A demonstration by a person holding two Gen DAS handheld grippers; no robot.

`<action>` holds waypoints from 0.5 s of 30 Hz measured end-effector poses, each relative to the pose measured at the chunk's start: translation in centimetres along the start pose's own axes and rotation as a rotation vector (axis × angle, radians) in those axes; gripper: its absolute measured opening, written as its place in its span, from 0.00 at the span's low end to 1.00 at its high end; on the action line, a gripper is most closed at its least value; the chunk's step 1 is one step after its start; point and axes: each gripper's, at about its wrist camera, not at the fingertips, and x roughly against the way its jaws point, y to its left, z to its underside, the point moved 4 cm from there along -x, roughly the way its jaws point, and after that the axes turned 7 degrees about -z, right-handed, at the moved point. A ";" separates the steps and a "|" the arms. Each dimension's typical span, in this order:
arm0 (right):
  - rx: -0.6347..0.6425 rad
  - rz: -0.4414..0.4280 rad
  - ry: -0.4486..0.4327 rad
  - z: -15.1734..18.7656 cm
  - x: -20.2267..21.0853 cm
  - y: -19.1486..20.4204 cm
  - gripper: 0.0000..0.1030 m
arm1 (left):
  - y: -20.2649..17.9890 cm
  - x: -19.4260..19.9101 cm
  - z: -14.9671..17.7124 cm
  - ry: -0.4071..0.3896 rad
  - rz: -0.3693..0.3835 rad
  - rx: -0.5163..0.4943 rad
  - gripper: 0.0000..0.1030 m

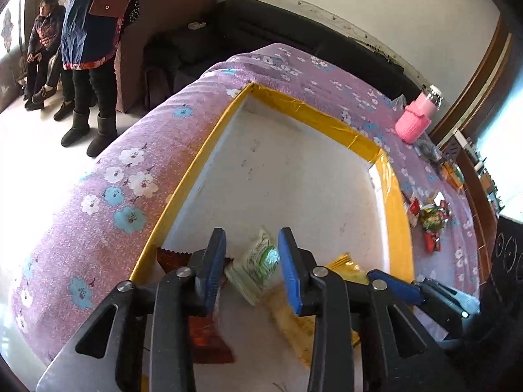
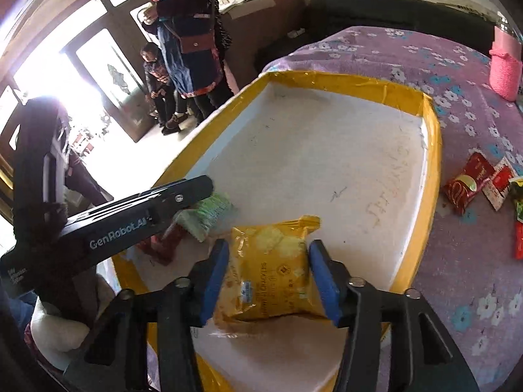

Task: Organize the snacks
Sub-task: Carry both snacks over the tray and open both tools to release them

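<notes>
A white box with yellow taped rim [image 1: 313,111] [image 2: 346,81] sits on a purple flowered cloth. In the left wrist view my left gripper [image 1: 251,261] is open above a green-white snack pack [image 1: 258,264] that lies on the box floor between the fingers; a red-brown pack [image 1: 209,333] lies under the left finger. In the right wrist view my right gripper [image 2: 268,277] has its jaws against the sides of a yellow cracker pack [image 2: 271,268] low over the box floor. The green pack [image 2: 206,215] and my left gripper's body show at the left there.
Loose red and green snack packs [image 2: 470,183] [image 1: 431,215] lie on the cloth right of the box. A pink-sleeved bottle [image 1: 415,117] stands at the far right. Two people [image 2: 186,39] stand and sit by the door on the left. A dark sofa [image 1: 261,23] lies behind.
</notes>
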 end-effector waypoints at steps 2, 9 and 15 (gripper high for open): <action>0.009 -0.004 -0.019 0.0 0.8 0.1 0.54 | -0.1 0.6 -0.1 -0.009 0.000 0.011 0.38; -0.035 0.008 -0.123 0.6 6.0 -3.0 0.54 | -1.8 4.7 0.5 -0.074 0.078 0.065 0.51; -0.167 0.126 -0.197 3.0 11.8 -11.5 0.55 | -6.0 6.5 1.8 -0.094 0.164 0.019 0.64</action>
